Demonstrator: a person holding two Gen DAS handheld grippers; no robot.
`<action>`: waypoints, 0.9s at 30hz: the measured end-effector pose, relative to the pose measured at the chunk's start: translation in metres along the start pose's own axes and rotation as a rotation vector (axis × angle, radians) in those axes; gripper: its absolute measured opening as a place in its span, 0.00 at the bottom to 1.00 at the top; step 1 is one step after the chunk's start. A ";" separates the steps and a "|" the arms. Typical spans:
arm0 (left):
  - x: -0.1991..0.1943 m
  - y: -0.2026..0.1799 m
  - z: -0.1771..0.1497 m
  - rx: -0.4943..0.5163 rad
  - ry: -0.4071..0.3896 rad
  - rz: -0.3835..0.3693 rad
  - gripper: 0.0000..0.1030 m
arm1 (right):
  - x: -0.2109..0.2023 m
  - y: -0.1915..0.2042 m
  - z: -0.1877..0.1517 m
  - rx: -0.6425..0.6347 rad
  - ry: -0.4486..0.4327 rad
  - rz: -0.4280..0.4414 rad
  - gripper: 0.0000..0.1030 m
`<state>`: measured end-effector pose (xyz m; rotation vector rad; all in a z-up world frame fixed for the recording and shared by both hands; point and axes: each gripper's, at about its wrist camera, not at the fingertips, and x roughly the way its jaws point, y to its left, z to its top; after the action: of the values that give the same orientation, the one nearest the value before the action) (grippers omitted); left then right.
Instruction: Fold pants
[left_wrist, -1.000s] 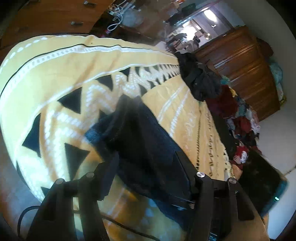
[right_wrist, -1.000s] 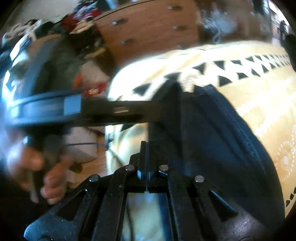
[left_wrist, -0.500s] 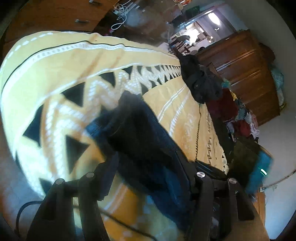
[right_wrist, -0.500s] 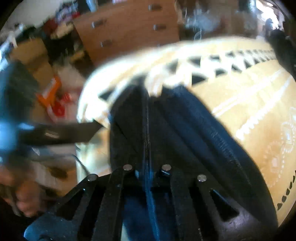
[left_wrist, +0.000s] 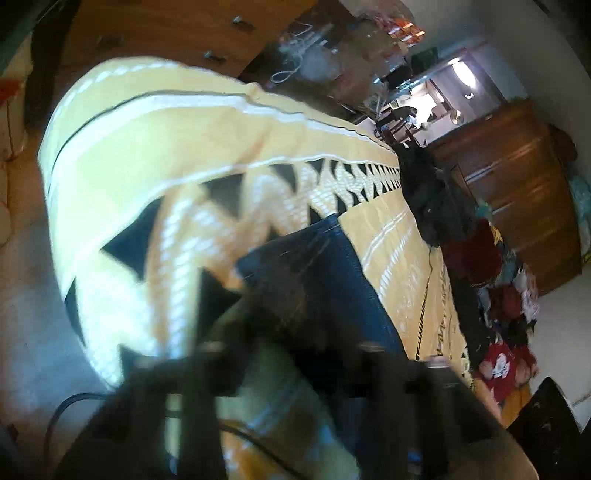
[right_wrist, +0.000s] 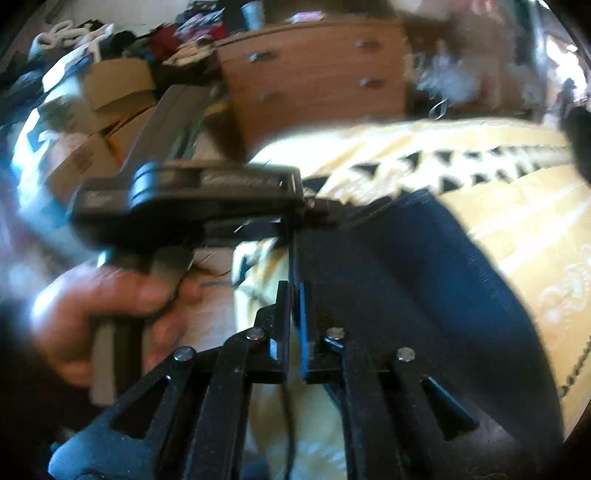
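Dark blue pants (left_wrist: 332, 273) lie on a yellow patterned bedspread (left_wrist: 166, 147) near its corner. My left gripper (left_wrist: 288, 317) is blurred low in its own view, its jaws closing with the pants' near end between them. In the right wrist view the left gripper (right_wrist: 317, 213), held by a hand (right_wrist: 110, 306), meets the top edge of the pants (right_wrist: 424, 280). My right gripper (right_wrist: 293, 291) is shut on the pants' left edge, with only a thin slit between its fingers.
A wooden dresser (right_wrist: 314, 81) and cardboard boxes (right_wrist: 118, 85) stand beyond the bed's corner. Another dresser (left_wrist: 517, 192) stands at the right, with a heap of clothes (left_wrist: 491, 266) and a dark garment (left_wrist: 428, 192) along the bed's far edge.
The left gripper's wide jaws have drawn in around the pants' end. The pants now lie flatter on the bedspread. In the right view the left gripper has swung back to the pants' top edge.
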<state>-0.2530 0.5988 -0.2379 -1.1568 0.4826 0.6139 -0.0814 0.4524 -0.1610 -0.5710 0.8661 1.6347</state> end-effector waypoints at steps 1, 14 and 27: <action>0.000 0.004 -0.001 -0.003 -0.001 -0.003 0.23 | -0.001 -0.002 -0.001 0.000 0.016 0.019 0.07; -0.001 0.017 -0.005 0.044 -0.027 -0.042 0.21 | 0.077 -0.116 0.080 -0.004 0.162 -0.013 0.28; -0.001 0.018 -0.002 0.072 -0.044 -0.070 0.21 | 0.094 -0.109 0.082 -0.039 0.163 -0.048 0.03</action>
<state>-0.2653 0.6020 -0.2502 -1.0851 0.4216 0.5566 0.0085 0.5835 -0.2083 -0.7552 0.9337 1.5798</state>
